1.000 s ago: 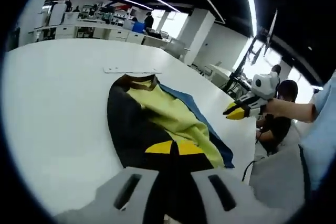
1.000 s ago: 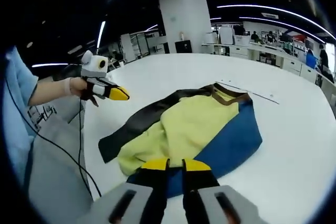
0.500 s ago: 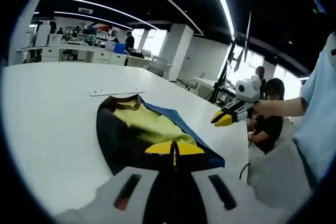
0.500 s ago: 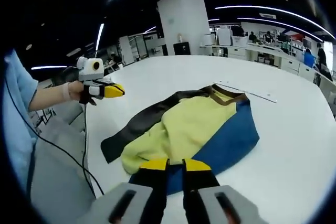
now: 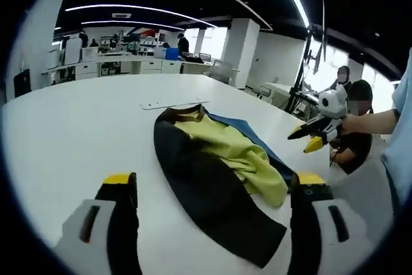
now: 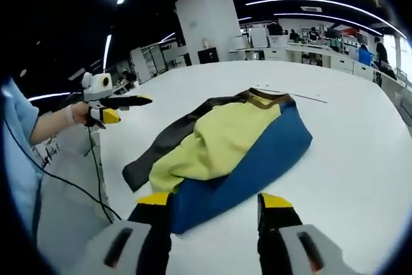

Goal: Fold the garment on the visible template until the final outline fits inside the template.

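- The black, yellow and blue fabric garment (image 6: 225,149) lies bunched lengthwise mid-counter (image 6: 360,159), partly folded.
- Left gripper (image 5: 215,188) and right gripper (image 6: 215,201) hover, jaws wide, empty.
- Judged unfinished: tidying folds remain.

No text, label, brand or number can be read in either view

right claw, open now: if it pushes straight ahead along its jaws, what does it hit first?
Most likely the blue edge of the garment. The right claw is open, with that near blue hem lying between and just ahead of its tips on the white table. Its height above the cloth is unclear, so it might pass over.
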### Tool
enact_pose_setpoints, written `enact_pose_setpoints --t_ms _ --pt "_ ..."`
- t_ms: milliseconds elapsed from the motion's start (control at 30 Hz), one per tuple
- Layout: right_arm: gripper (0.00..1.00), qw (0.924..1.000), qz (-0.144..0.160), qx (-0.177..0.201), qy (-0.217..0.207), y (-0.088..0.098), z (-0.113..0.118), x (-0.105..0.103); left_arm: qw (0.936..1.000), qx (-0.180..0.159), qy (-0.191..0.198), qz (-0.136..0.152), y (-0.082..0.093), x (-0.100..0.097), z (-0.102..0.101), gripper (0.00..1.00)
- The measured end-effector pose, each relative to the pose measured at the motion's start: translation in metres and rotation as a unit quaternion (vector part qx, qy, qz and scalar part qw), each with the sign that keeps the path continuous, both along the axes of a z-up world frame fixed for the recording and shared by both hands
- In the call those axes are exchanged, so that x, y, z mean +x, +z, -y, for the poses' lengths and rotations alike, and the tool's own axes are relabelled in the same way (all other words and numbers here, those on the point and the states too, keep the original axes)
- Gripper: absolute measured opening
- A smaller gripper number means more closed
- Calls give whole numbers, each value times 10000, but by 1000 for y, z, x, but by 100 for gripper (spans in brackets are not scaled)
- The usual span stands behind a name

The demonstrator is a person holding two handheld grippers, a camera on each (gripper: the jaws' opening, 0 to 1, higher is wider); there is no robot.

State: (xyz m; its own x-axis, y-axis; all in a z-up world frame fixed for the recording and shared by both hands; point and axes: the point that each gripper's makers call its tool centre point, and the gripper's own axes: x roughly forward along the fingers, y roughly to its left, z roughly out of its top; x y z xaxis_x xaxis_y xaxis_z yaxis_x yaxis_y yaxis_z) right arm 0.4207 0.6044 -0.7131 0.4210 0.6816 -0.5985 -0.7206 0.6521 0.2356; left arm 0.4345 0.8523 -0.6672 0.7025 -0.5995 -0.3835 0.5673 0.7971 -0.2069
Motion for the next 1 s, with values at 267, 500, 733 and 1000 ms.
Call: enact_pose_setpoints --t_ms 267,500,733,1000 --pt "64 9996 -100 59 -240 -6 3 -9 9998 107 6 154 8 -11 -11 99" --pt "67 9988 -264 112 -391 -13 0 -20 9998 96 -33 173 11 -19 -15 99" --pt "63 9974 -535 144 -453 -27 -5 -36 9995 0 62 301 21 -24 -19 99" --pt "51 9965 -700 146 -441 -40 -12 -46 9994 -10 133 331 22 -33 -25 98"
